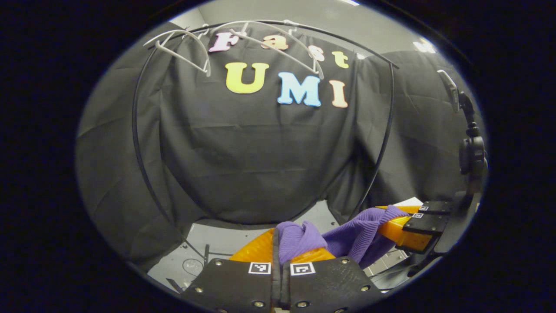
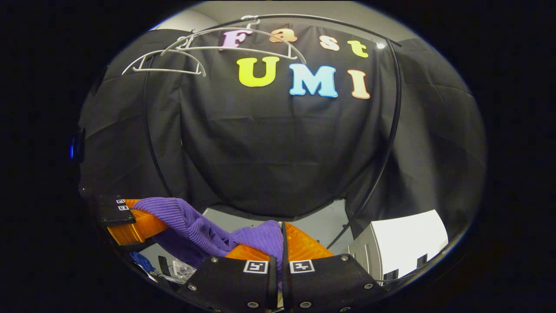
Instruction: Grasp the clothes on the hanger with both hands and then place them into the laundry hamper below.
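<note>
A purple ribbed garment [image 1: 347, 237] stretches between my two grippers, off the hangers. In the left gripper view my left gripper [image 1: 278, 250] is shut on one bunched end of it, and my right gripper [image 1: 406, 221] pinches the other end farther right. In the right gripper view my right gripper [image 2: 282, 248] is shut on the purple garment [image 2: 195, 224], which runs leftward to my left gripper [image 2: 130, 217]. Bare white hangers [image 1: 186, 48] [image 2: 173, 58] hang on the black rail above. A white slotted container [image 2: 404, 237], perhaps the hamper, sits low on the right.
The black clothes rack's curved tubes [image 1: 139, 143] [image 2: 388, 143] frame the cloth wall. A grey floor [image 1: 217, 243] lies below with small clutter [image 2: 180, 269]. A dark camera mount [image 1: 471, 152] stands at the right edge.
</note>
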`<state>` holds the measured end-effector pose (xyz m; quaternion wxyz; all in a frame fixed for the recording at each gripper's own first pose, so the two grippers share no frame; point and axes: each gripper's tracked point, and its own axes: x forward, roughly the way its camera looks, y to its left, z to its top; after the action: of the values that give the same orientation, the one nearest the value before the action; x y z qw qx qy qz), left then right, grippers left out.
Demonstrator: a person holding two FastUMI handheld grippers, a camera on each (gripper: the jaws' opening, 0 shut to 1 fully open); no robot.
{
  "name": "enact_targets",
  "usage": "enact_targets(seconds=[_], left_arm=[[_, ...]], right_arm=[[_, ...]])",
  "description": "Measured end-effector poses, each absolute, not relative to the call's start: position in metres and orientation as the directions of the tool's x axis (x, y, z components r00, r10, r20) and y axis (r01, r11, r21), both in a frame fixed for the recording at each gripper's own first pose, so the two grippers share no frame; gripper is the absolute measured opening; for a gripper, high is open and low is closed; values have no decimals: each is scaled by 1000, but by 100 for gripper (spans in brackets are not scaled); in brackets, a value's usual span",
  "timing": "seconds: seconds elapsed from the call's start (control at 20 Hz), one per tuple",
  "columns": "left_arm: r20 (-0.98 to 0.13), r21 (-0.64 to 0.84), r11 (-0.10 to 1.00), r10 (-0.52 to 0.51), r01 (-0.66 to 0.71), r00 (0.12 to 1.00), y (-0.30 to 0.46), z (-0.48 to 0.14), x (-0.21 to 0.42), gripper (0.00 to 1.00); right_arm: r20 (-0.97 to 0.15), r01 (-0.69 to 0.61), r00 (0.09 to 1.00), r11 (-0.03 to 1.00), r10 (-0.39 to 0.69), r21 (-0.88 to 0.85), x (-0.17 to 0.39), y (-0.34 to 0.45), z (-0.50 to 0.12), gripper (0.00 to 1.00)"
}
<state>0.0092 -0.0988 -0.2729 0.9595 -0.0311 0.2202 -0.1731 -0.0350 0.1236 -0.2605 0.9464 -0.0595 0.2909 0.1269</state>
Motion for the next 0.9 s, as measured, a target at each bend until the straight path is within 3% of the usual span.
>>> enact_targets(seconds=[0.5, 0.55, 0.6, 0.65, 0.7, 0.85, 0.9], left_arm=[[-608, -102, 927, -344, 360, 716, -110, -366, -19, 1], [-626, -98, 926, -341, 363, 701, -113, -378, -22, 6], [-644, -92, 926, -335, 365, 688, -114, -390, -24, 1], [-666, -84, 928, -324, 364, 672, -113, -401, -26, 6], [-686, -70, 930, -307, 360, 660, -108, -410, -29, 2], [-724, -62, 932, -288, 357, 626, -101, -427, -37, 2], [-732, -78, 932, -295, 355, 614, -102, -429, -39, 3]], right_arm=[[-765, -293, 616, 956, 189, -1, -63, 118, -350, 7], [-780, -298, 597, 954, 187, 1, -66, 118, -356, 7], [-793, -301, 582, 953, 182, -2, -71, 117, -362, 7], [-804, -303, 569, 953, 172, -10, -75, 115, -367, 7], [-814, -305, 558, 952, 161, -20, -79, 112, -372, 7], [-824, -307, 540, 952, 170, -5, -88, 111, -380, 13], [-822, -303, 547, 953, 159, -18, -88, 109, -377, 19]])
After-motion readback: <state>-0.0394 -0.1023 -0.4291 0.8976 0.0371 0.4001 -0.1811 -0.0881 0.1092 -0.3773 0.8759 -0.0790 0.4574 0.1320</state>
